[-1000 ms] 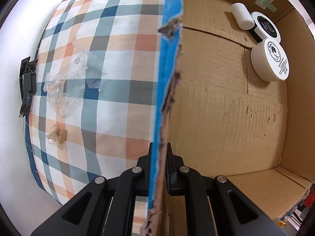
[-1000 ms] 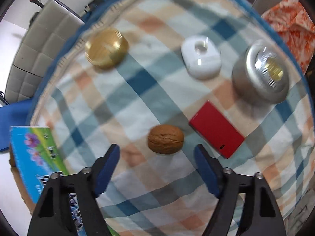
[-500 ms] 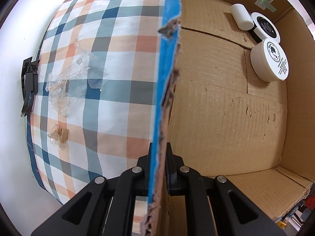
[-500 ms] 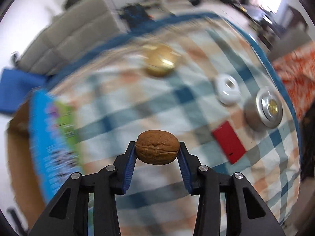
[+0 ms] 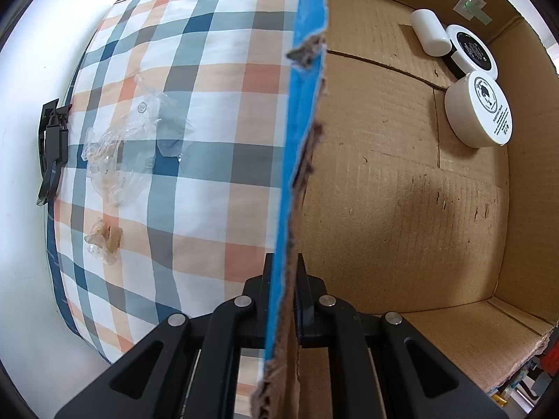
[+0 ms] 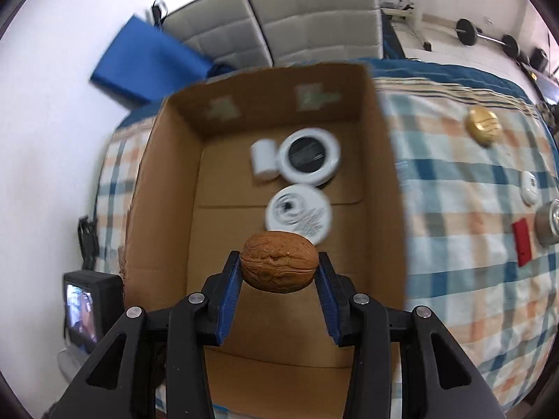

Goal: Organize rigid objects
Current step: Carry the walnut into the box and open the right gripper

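My right gripper (image 6: 279, 272) is shut on a brown walnut (image 6: 278, 266) and holds it in the air above the open cardboard box (image 6: 167, 188). Inside the box lie a white cylinder (image 6: 263, 159), a white round tin with a black lid label (image 6: 309, 156) and a white round tin with a printed lid (image 6: 298, 214). My left gripper (image 5: 283, 279) is shut on the box's left wall (image 5: 297, 160), which is blue outside. The same white tin (image 5: 478, 113), black-label tin (image 5: 471, 50) and cylinder (image 5: 429, 31) show in the left wrist view.
On the checked cloth (image 6: 464, 230) right of the box lie a gold round lid (image 6: 484, 126), a white oval case (image 6: 529, 192), a silver round tin (image 6: 548, 223) and a red flat card (image 6: 521, 237). Crumpled clear plastic (image 5: 136, 139) and a black clip (image 5: 52, 150) lie left of the box.
My right gripper closed on the walnut, lifted it off the cloth and swung left, now holding it above the box. The left gripper stays clamped on the box wall.
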Motion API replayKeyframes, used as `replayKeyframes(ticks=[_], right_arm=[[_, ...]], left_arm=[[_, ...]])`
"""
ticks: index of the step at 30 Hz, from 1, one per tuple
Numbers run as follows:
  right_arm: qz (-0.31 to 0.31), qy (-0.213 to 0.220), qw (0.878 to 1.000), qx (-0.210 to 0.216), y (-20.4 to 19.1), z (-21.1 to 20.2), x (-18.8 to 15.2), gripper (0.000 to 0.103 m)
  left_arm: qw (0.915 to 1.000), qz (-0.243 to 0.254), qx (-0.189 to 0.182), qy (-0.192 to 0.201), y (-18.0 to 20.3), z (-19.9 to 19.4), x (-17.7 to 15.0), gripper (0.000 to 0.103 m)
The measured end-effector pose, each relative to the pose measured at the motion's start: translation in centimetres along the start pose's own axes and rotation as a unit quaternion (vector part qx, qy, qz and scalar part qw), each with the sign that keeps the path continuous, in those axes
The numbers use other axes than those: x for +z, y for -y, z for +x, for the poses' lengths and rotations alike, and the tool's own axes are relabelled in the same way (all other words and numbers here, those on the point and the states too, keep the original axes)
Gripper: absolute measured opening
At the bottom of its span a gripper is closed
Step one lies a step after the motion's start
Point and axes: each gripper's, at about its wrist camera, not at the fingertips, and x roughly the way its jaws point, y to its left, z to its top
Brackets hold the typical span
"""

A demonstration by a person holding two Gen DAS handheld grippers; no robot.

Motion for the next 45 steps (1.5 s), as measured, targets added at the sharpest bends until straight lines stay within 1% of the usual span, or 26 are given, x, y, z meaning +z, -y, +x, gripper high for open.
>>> replayKeyframes(ticks=[2, 5, 10, 15, 26, 35, 37, 39, 42, 45], right_arm=[[-0.011, -0.015, 1.0, -0.001, -1.8, 1.7, -0.1, 0.044], [-0.029, -0.026, 0.999, -0.01, -3.6, 3.5, -0.1, 0.044], [-0.04, -0.037, 0.998, -0.012, -4.6, 5.5, 0.2, 0.044], [-0.041, -0.044, 0.998, -0.016, -5.1, 6.3, 0.8, 0.044], [-0.031, -0.072, 0.997, -0.024, -4.8, 9.2, 1.6, 0.044], [-0.036, -0.076, 0.996, -0.033, -5.4, 10.0, 2.3, 0.045], [-0.037, -0.074, 0.996, -0.04, -5.5, 10.1, 2.5, 0.049], [-0.035, -0.077, 0.996, -0.041, -5.5, 10.1, 2.6, 0.068], [-0.027, -0.066, 0.997, -0.04, -5.1, 9.4, 2.8, 0.071], [-0.024, -0.063, 0.997, -0.039, -4.9, 8.9, 3.1, 0.071]], left_arm=[[1.0, 0.0, -0.001, 0.0, -0.1, 0.0, 0.0, 0.006], [1.0, 0.0, -0.002, 0.0, -0.2, 0.1, 0.0, 0.006], [1.0, -0.004, -0.005, 0.0, -0.4, 0.2, 0.0, 0.006], [1.0, -0.005, -0.006, 0.0, -0.5, 0.2, 0.1, 0.006], [1.0, -0.006, -0.006, -0.001, -0.7, 0.3, 0.1, 0.006], [1.0, -0.006, -0.006, -0.001, -0.7, 0.3, 0.2, 0.006], [1.0, -0.005, -0.006, 0.0, -0.7, 0.3, 0.2, 0.006], [1.0, -0.006, -0.006, 0.0, -0.7, 0.4, 0.2, 0.006], [1.0, -0.006, -0.005, 0.0, -0.7, 0.4, 0.2, 0.006], [1.0, -0.005, -0.005, 0.0, -0.7, 0.5, 0.2, 0.006]])
